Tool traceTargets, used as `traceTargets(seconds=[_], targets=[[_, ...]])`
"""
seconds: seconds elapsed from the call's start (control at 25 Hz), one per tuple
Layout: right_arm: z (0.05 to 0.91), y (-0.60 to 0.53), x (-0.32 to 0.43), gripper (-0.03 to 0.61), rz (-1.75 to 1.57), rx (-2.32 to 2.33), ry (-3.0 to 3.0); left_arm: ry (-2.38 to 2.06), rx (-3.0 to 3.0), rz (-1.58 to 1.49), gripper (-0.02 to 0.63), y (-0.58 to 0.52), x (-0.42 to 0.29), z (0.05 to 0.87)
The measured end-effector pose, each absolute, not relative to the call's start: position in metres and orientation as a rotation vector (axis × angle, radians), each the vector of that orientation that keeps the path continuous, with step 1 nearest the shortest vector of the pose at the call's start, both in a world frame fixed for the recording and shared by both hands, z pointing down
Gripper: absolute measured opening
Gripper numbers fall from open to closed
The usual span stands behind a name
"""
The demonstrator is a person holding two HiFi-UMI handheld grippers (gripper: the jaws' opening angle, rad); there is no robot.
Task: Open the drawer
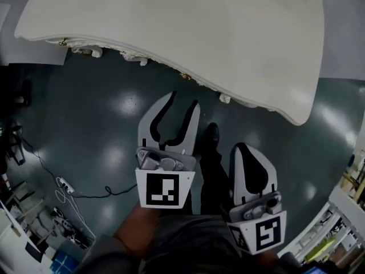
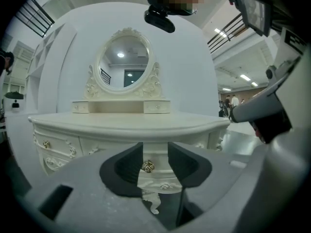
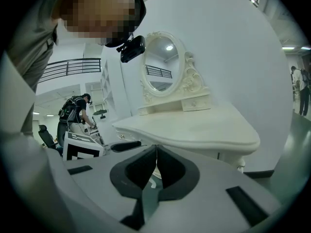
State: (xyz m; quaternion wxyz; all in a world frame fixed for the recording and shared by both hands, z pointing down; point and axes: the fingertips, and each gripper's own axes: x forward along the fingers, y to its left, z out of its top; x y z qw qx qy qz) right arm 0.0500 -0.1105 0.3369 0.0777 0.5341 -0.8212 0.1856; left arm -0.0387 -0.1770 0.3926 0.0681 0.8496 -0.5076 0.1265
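Left gripper view showed left gripper open, drawer knob lined up beyond its jaws, untouched. Right gripper closed, empty. Approach step; next move probably needed: advance, clamp knob.

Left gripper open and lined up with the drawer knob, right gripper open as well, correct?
No: the right gripper is shut, its jaws meeting in the right gripper view. The left gripper is open and lined up with the knob, as you said.
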Motion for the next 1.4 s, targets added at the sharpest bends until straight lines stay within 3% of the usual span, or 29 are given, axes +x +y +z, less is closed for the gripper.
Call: traceTargets(seconds=[0.2, 0.92, 1.4], targets=[[0.345, -0.115, 0.050, 0.014, 0.587, 1.614, -2.446, -1.470, 2.566, 0.345, 0.288, -0.189, -0.037, 0.409], [0.363, -0.113, 0.061, 0.014, 0.605, 1.626, -2.375, -1.508, 2.536, 0.346, 0.285, -0.217, -0.035, 0.449], [0.372, -0.117, 0.077, 0.014, 0.588, 1.653, -2.334, -1.517, 2.548, 0.364, 0.204, -0.232, -0.030, 0.462]])
